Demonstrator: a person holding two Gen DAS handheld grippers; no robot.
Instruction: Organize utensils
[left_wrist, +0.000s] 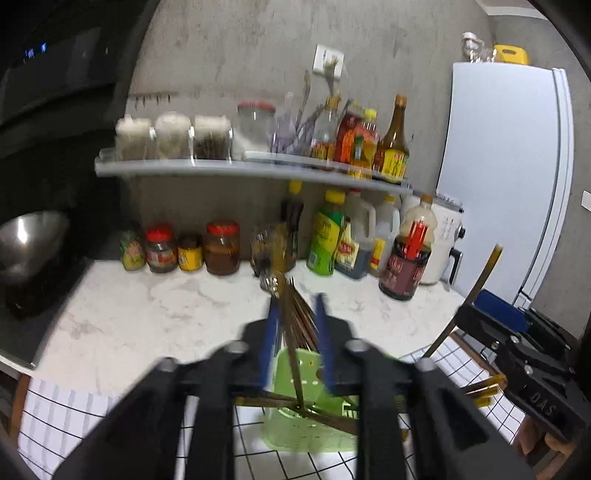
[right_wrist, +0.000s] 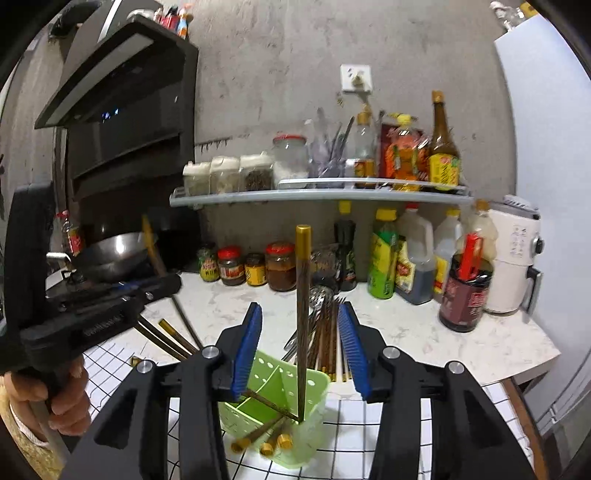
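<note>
Standing near-upright in green holder (right_wrist: 291, 402), chopstick (right_wrist: 303, 314); right tool (right_wrist: 301, 347) apparently open, gripping nothing.

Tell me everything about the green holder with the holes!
The green holder looks like light green plastic, dotted with round holes, with divider walls making compartments. It stands on a white cloth with black grid lines. One gold-capped chopstick stands upright in it; others lean inside, gold ends poking over the near rim. No gripper pad touches it.

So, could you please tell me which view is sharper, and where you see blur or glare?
Right wrist view is sharper: the upright chopstick looks crisp. Left wrist view is smeared, especially the shelf jars; glare sits on the wok. Both bend the shelf.
</note>
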